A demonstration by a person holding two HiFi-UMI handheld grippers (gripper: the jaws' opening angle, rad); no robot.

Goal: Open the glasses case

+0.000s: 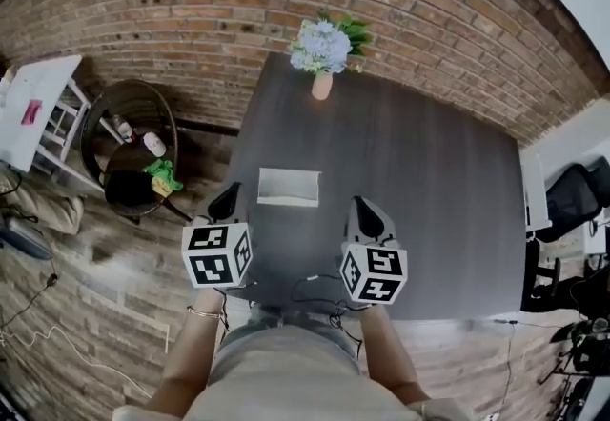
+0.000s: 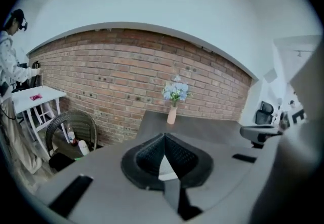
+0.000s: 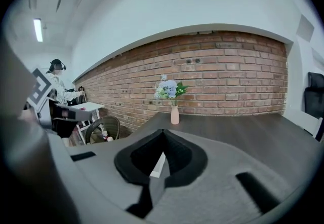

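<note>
On table [image 1: 429,171], glasses case [image 1: 288,187] lies ahead, btwn left gripper [image 1: 232,191] & right gripper [image 1: 362,205]; both jaws together, empty.

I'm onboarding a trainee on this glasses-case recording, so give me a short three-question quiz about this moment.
1. True or false: the glasses case lies on the table, untouched by either gripper.
2. The right gripper has its jaws: A apart, B together and empty, C on the case.
3. What stands at the table's far edge?
Key: 1 true; 2 B; 3 the vase.
</note>
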